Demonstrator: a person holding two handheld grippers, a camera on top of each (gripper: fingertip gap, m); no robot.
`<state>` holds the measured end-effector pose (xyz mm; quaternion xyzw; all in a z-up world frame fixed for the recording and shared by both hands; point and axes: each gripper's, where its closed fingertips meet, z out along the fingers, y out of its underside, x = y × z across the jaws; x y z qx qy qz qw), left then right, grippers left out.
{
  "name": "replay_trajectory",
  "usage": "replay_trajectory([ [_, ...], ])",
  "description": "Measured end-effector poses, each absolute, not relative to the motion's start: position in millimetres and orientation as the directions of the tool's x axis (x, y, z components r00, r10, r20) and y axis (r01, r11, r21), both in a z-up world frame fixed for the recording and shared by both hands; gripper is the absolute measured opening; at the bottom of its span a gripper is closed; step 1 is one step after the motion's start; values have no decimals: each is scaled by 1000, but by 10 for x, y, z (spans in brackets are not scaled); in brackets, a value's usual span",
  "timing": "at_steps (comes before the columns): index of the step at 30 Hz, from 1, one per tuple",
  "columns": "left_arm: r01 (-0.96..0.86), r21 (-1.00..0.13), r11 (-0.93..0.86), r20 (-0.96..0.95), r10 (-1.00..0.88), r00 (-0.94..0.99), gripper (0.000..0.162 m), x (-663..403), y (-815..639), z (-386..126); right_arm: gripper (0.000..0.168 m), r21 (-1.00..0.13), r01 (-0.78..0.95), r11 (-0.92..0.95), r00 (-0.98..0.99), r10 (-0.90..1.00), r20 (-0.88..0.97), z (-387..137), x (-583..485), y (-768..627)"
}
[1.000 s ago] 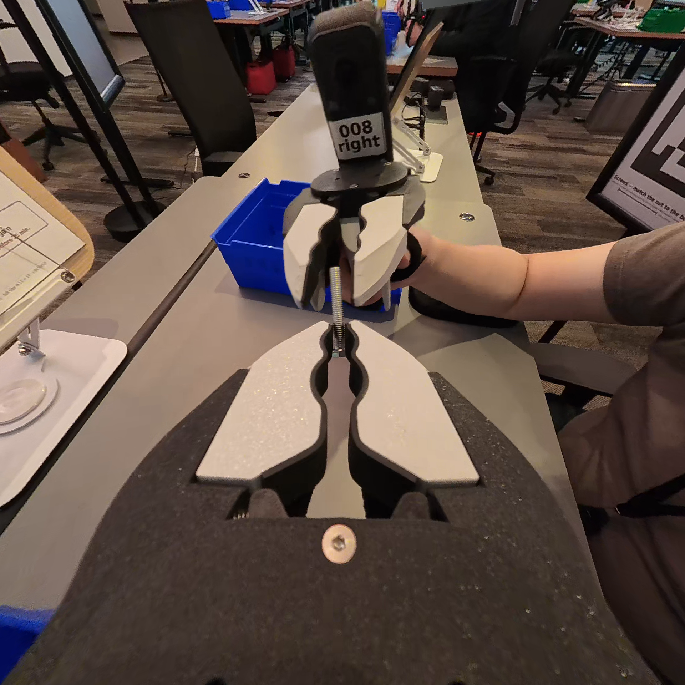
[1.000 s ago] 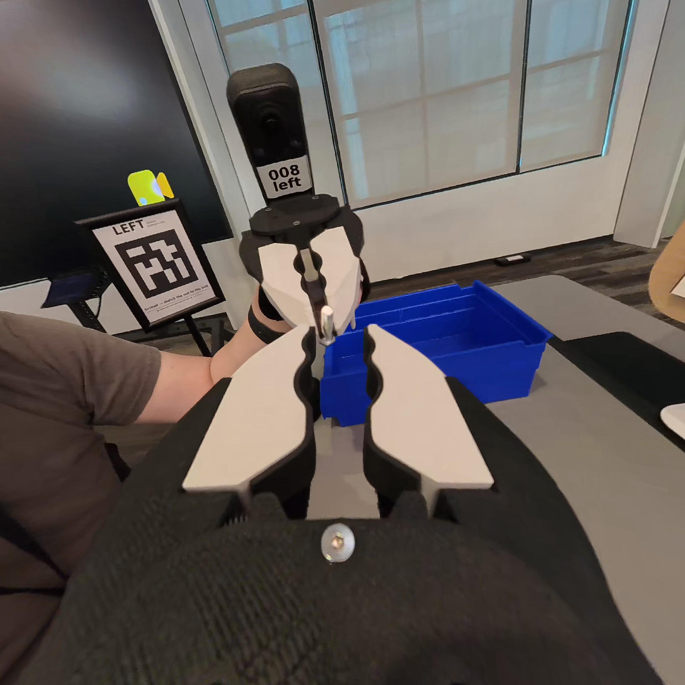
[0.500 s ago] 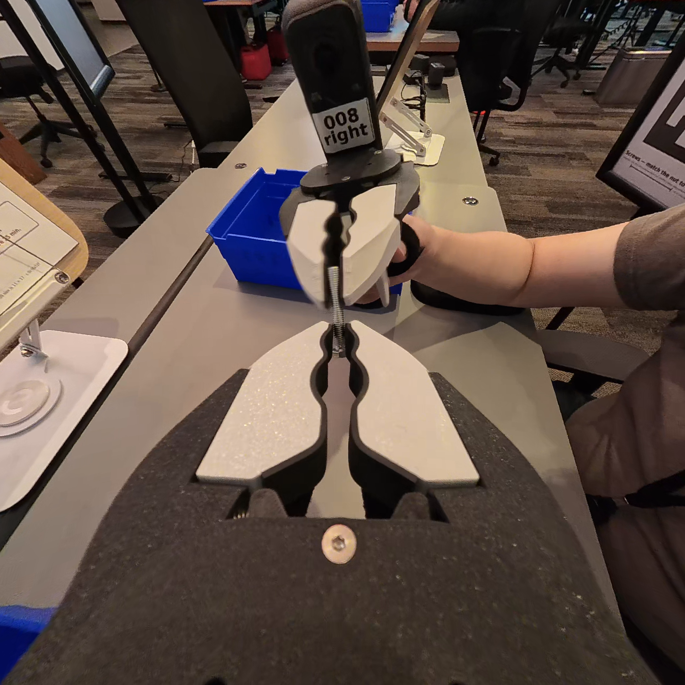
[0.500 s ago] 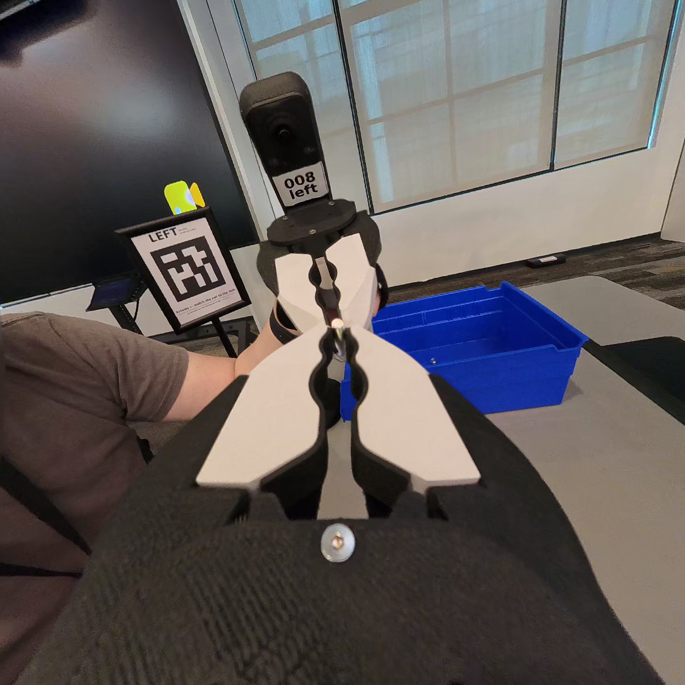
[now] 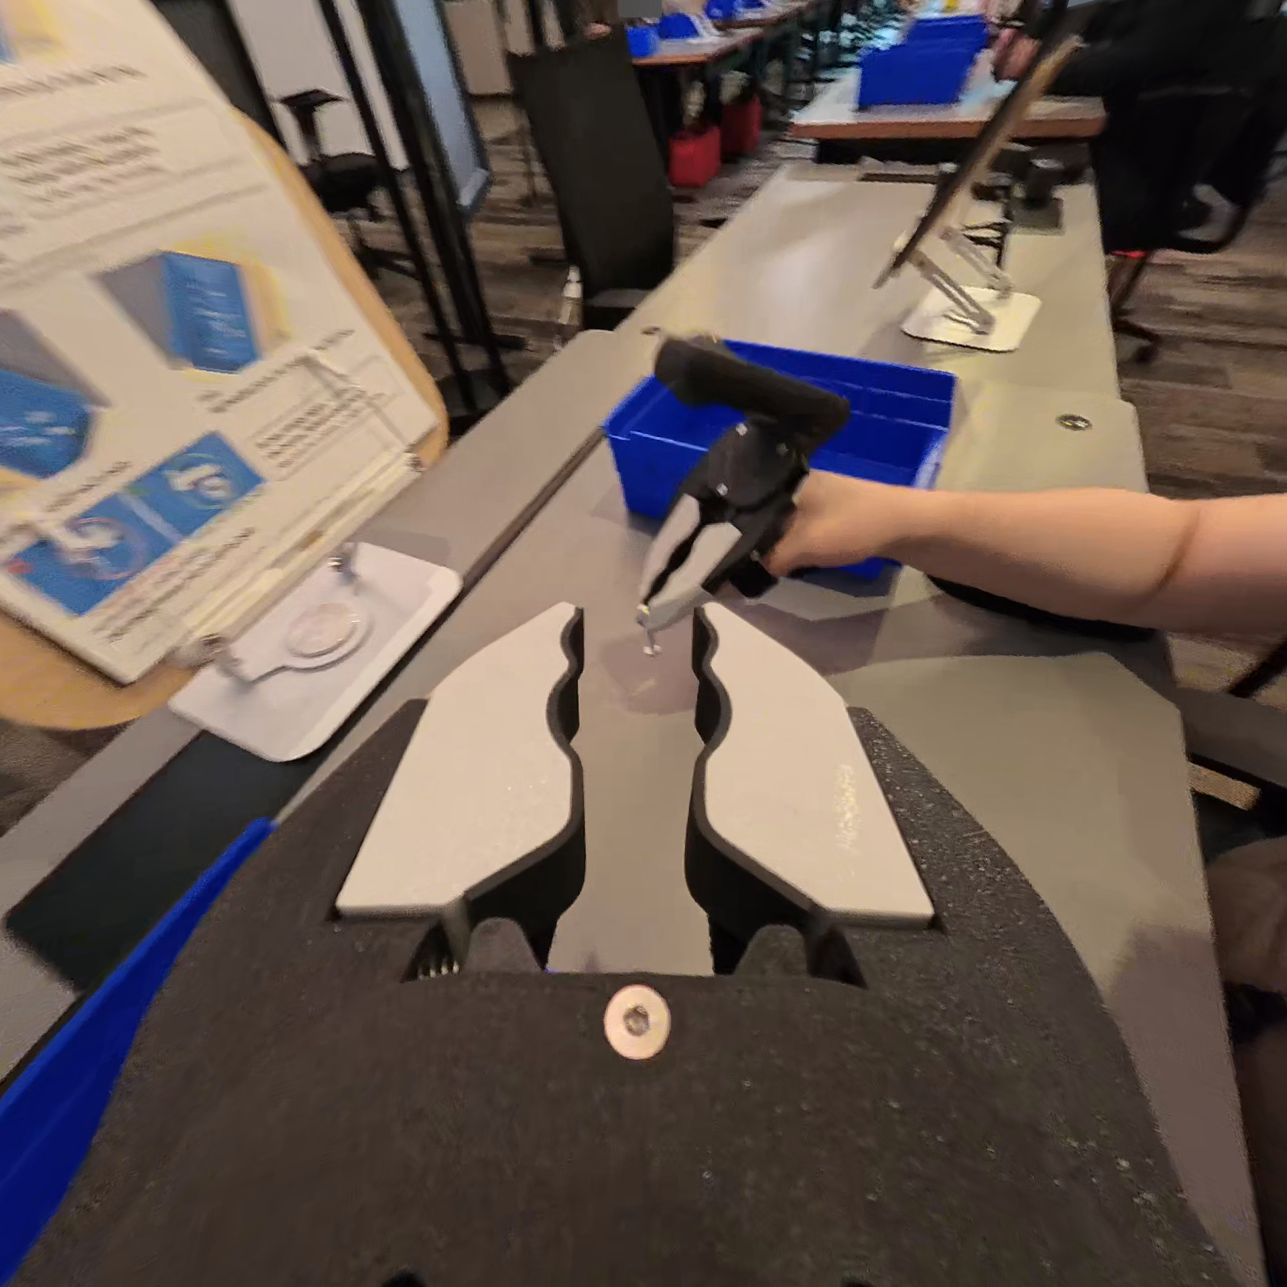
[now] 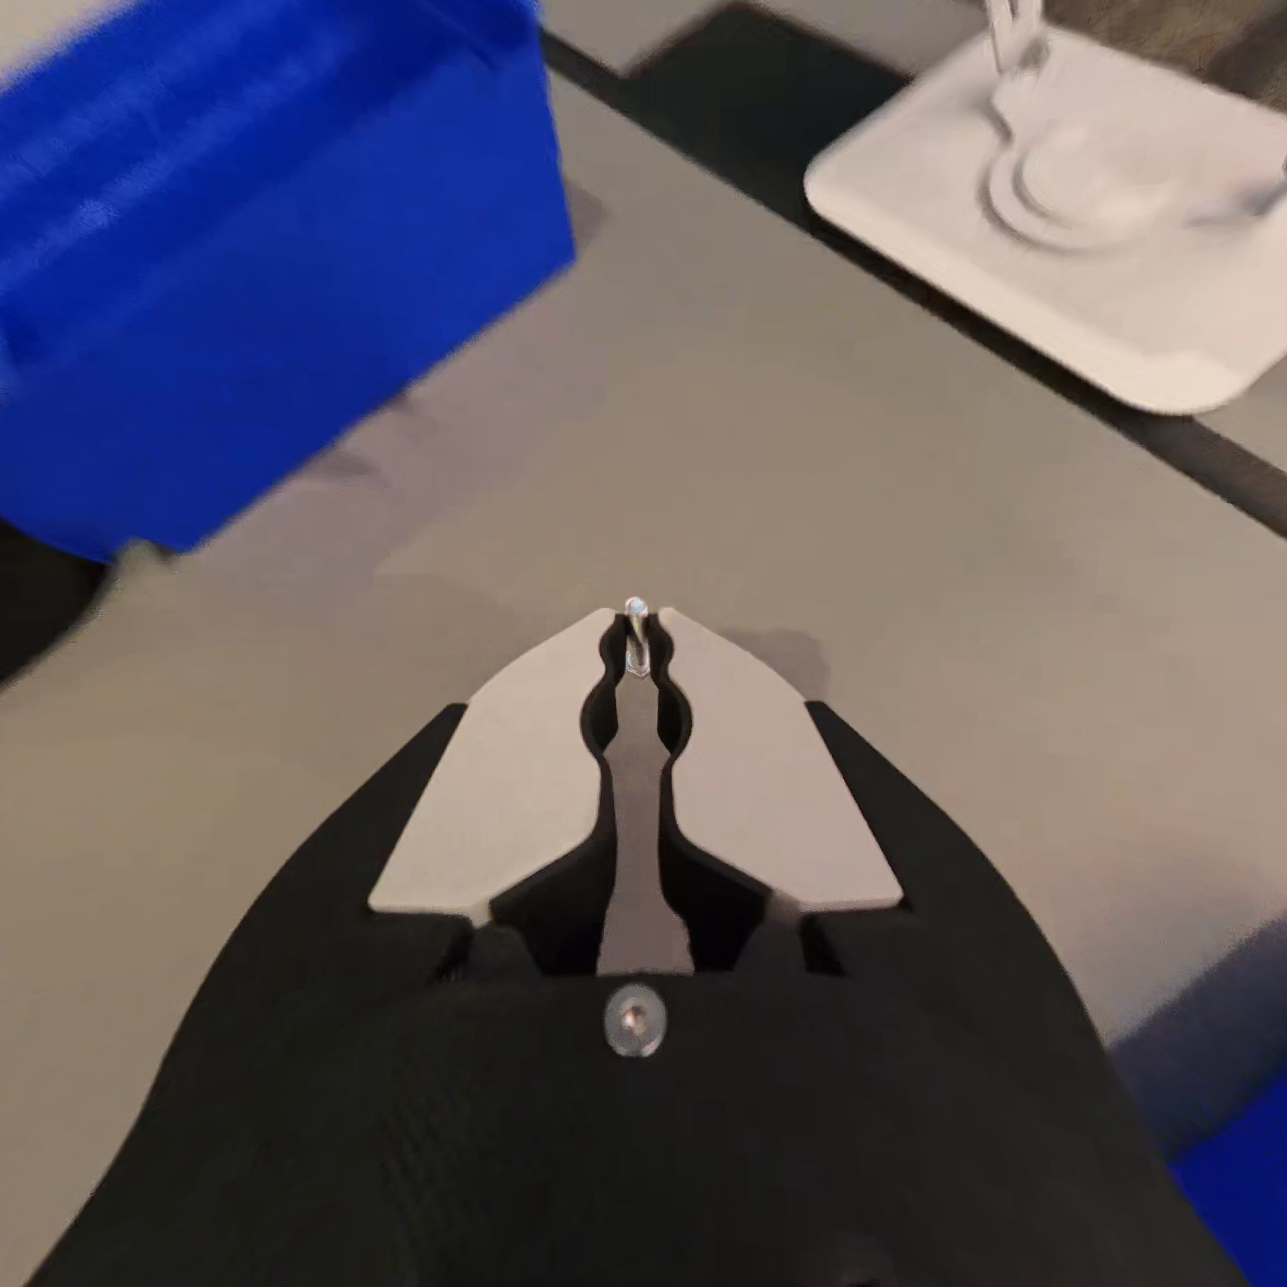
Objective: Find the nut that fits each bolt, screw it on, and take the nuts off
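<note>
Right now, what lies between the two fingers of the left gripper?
Only bare grey table. In the left wrist view the left gripper is open and empty; past its tips, the right gripper holds the bolt above the table.

A slim silver bolt [image 6: 635, 637] sits pinched at the very tips of the right gripper [image 6: 636, 613], its shiny end poking just past them and a hexagonal part, head or nut, showing behind in the gap. Seen from the left wrist view, the bolt [image 5: 649, 630] hangs point-down from that gripper [image 5: 658, 613], just above the grey worktop [image 5: 975, 731].
</note>
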<state>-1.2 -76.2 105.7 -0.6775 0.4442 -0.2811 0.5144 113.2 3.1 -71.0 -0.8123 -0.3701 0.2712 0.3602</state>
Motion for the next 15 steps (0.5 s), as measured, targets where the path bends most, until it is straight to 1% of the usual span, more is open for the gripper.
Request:
replay_trajectory([
  [3,-255,-965,-54,-86,-858,506,26,-310,-780,1263,7,-762,436,-479,649,754,-103,-948,1233,171],
  [8,-223,-974,-43,-103,-792,602,25,-703,-811,1423,7,-763,437,-476,695,718,-50,-1078,1347,315],
  [11,-212,-972,-100,-52,-791,609,24,-834,-864,1403,6,-748,443,-494,683,726,-75,-1166,1344,300],
  [13,-189,-978,-90,-48,-783,620,24,-910,-880,1452,6,-741,435,-511,665,737,-118,-1216,1298,264],
  [15,-169,-982,-85,-40,-781,623,24,-952,-904,1492,6,-737,444,-510,657,744,-119,-1251,1278,252],
])
